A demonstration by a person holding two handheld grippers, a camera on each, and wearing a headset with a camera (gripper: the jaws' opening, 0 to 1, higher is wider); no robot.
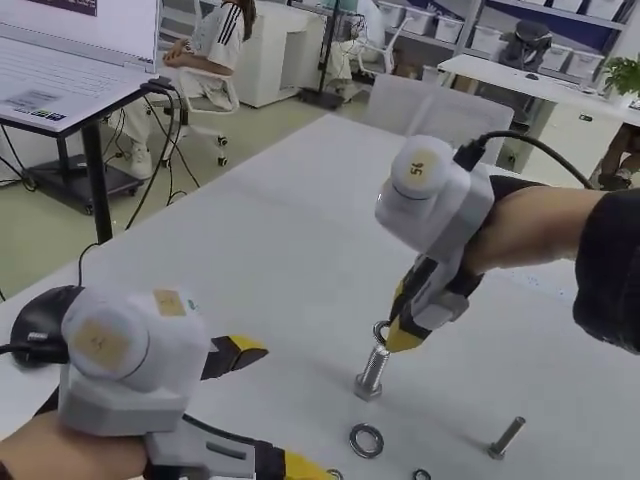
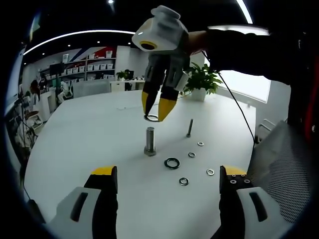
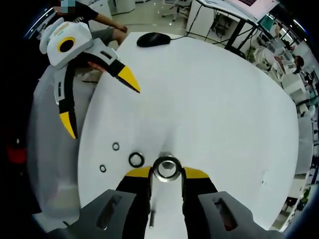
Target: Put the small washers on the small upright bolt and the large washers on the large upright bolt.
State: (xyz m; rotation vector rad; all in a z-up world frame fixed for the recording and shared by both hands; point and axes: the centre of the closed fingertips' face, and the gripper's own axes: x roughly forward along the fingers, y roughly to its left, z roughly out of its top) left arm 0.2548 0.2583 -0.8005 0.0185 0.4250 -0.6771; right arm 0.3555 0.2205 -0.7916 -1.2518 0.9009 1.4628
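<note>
Over table [image 1: 300, 230], right hand-held gripper [image 1: 394, 338] pinches large washer [image 3: 167, 159] above upright large bolt [image 2: 150, 141]; left hand-held gripper [image 2: 168, 172] gapes.

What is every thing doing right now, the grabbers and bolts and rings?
right gripper: shut on big washer, just above big bolt.
left gripper: open, empty.
big bolt: upright, bare.
small bolt: upright, bare.
other big washer: flat on table.
small washers: flat on table, loose.

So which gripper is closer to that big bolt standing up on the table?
Right. The right gripper holds a large washer just above the large upright bolt; the left gripper, jaws open, hangs well back from it.
</note>
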